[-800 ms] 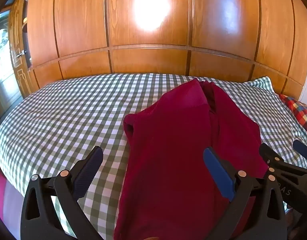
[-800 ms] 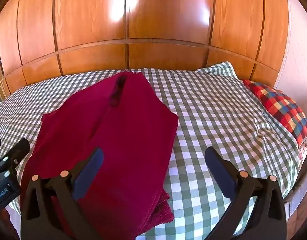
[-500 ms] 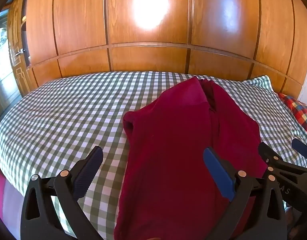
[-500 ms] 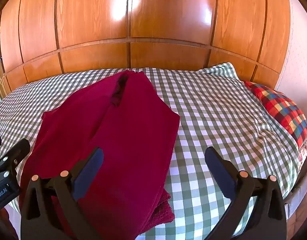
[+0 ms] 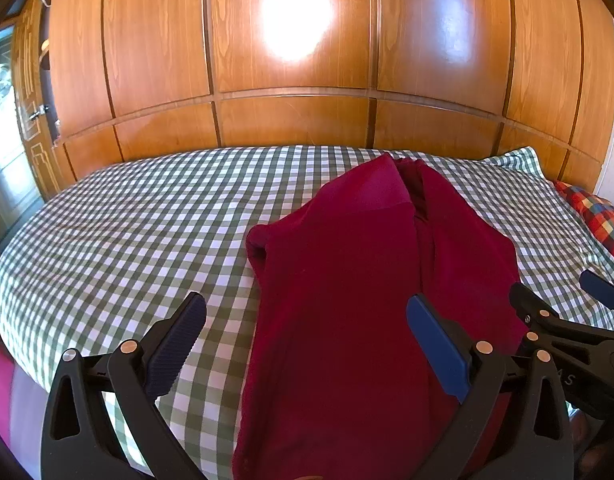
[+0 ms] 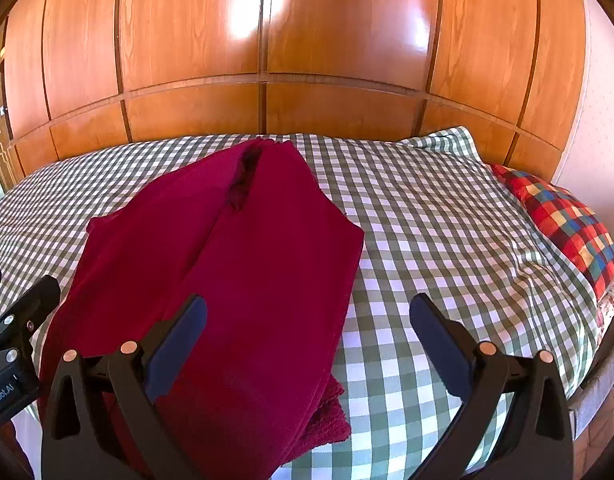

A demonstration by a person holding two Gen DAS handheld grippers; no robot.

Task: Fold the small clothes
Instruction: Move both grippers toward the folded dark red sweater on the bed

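Red garment is laid lengthwise on the bed, sides folded inward. Left gripper and right gripper are held above its near end, jaws spread, nothing pinched. Hardly any change is noted since earlier frames; the next fold is judged pending.

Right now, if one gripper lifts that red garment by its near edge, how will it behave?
The red garment is likely floppy: it drapes flat on the checked bedspread. Its stacked layers, visible at the near corner, would probably slide apart. The fuzzy edge suggests it grips well, not slippery.
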